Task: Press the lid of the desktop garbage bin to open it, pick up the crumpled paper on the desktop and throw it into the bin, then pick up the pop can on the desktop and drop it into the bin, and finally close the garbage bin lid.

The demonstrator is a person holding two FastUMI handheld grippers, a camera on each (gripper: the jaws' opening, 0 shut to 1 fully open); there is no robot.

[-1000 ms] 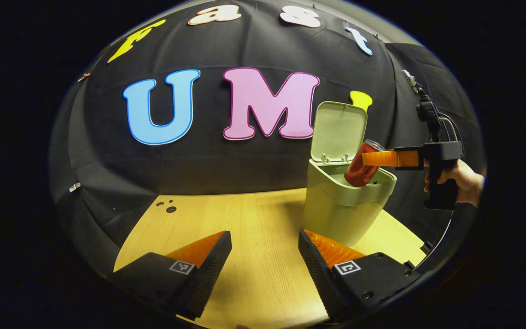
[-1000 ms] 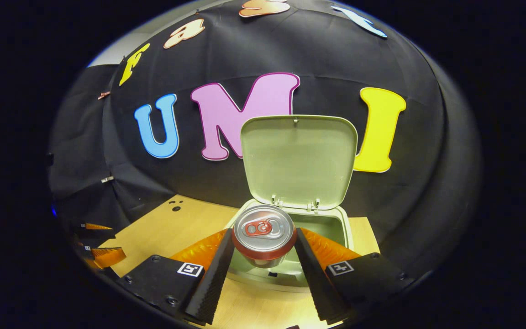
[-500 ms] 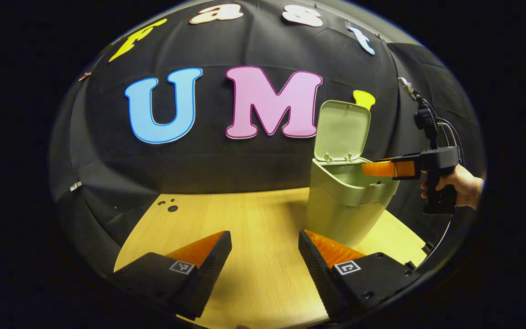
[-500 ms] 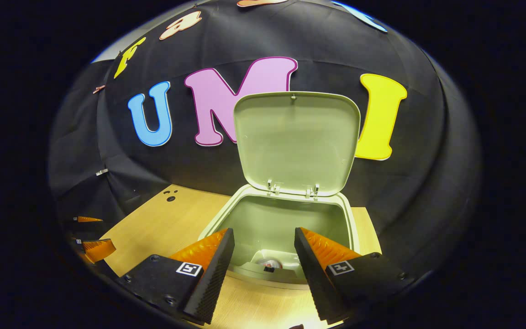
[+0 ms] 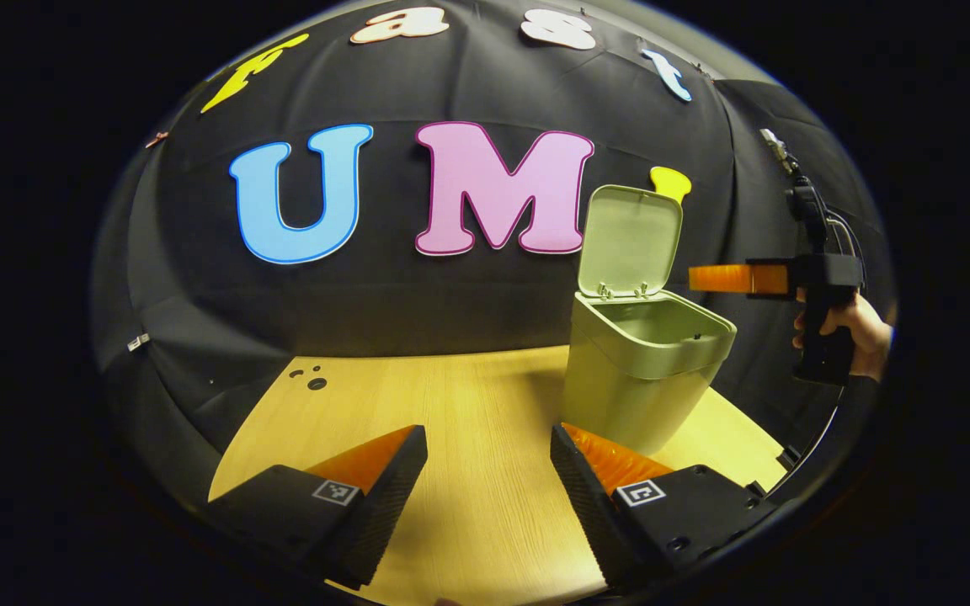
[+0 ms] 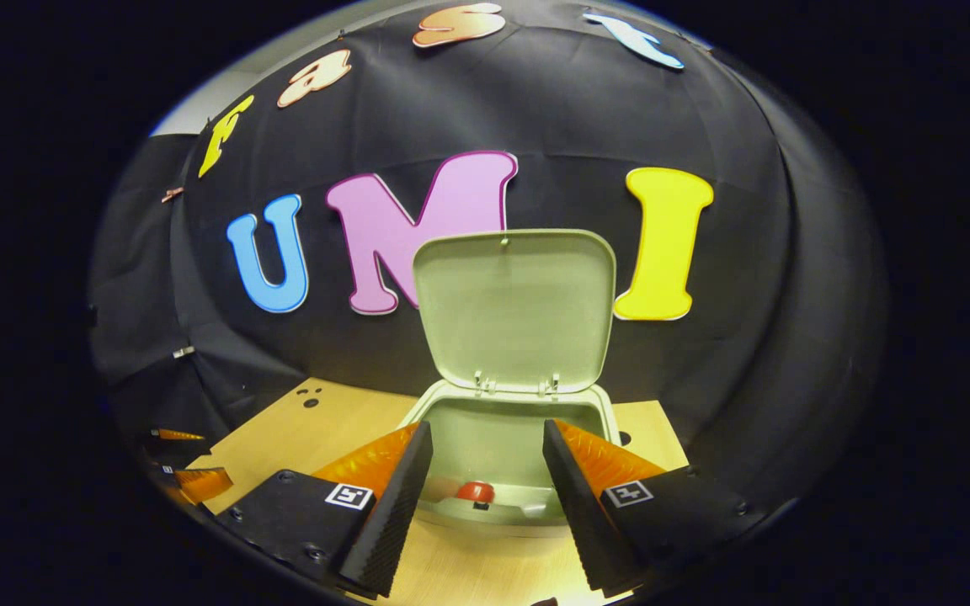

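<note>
The pale green bin (image 5: 641, 383) stands on the wooden table (image 5: 468, 421) at the right, its lid (image 5: 630, 242) tipped up and back. In the right gripper view I look down into the bin's mouth (image 6: 498, 433), where the red pop can (image 6: 477, 491) lies low inside, below the raised lid (image 6: 514, 307). My right gripper (image 6: 487, 454) hovers open above the bin's front rim with nothing between its fingers. From the left gripper view, the right gripper (image 5: 695, 278) hangs level, above and to the right of the bin, held by a hand (image 5: 855, 328). My left gripper (image 5: 489, 454) stays open, low over the table.
Small dark holes (image 5: 310, 379) mark the table's far left corner. The black cloth wall closes in right behind the bin. The left gripper (image 6: 194, 481) sits at the table's left edge in the right gripper view.
The right gripper let go of the can, which fell into the bin. It then rose and drew back from the opening. The left gripper has stayed put.
</note>
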